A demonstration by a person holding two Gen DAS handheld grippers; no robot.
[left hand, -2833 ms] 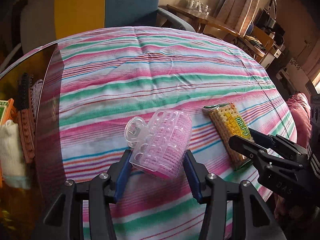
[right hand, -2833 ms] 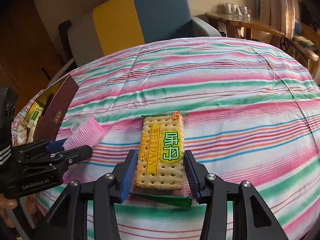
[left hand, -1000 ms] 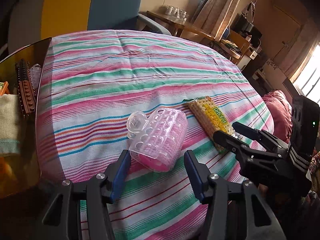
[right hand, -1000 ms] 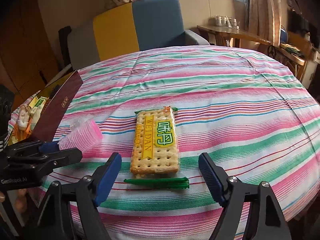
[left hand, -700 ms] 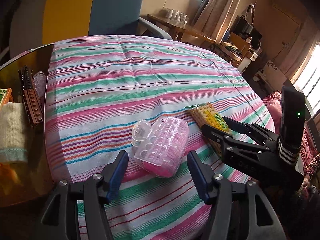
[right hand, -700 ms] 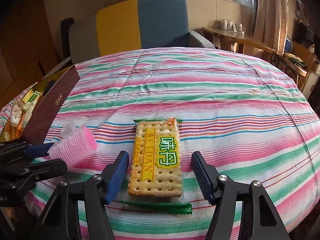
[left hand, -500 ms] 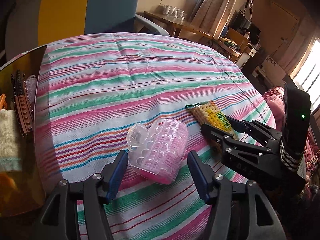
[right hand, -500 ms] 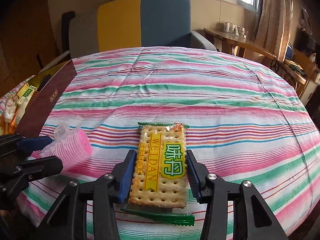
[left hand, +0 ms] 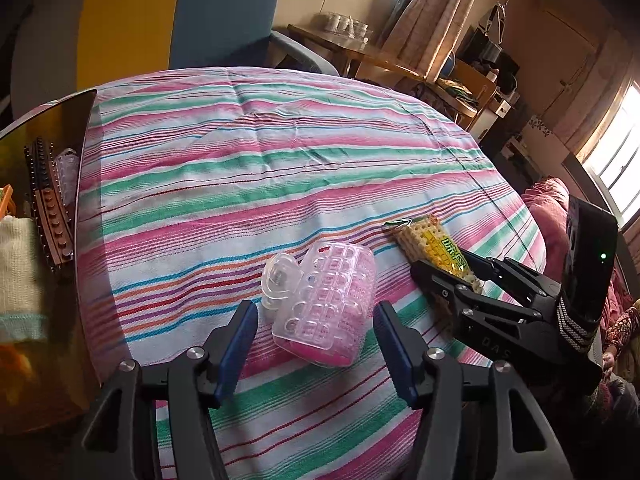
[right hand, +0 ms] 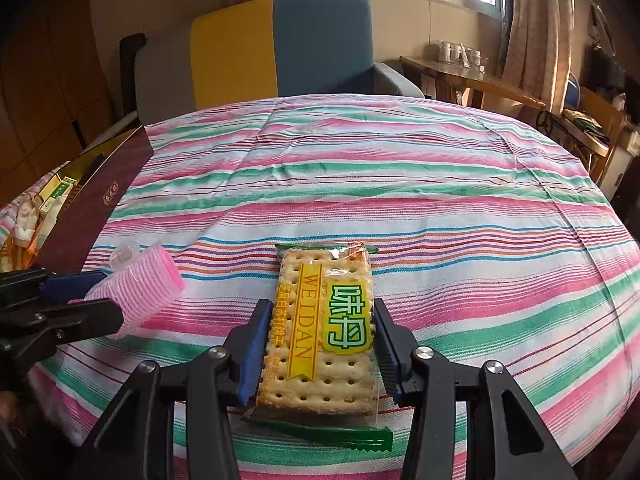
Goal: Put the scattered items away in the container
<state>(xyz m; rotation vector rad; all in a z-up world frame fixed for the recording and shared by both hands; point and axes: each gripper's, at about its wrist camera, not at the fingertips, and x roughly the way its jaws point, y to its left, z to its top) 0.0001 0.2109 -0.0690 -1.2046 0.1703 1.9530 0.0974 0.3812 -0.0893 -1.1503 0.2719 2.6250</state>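
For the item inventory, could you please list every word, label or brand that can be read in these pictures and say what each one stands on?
"WEIDAN": yellow band on the cracker packet, held between the right tongs.
Large Chinese characters, green patch on the same packet: legible.
Small Chinese line along the packet's left edge: too small to read.
"DAS": body of the right tongs as the left wrist camera sees it; partly cut off.
Gold stamp on the maroon box: too blurred.
Pink hair roller: no text.

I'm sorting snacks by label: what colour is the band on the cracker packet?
Yellow, with a green patch beside it on the cracker packet; clearest in the right wrist view.
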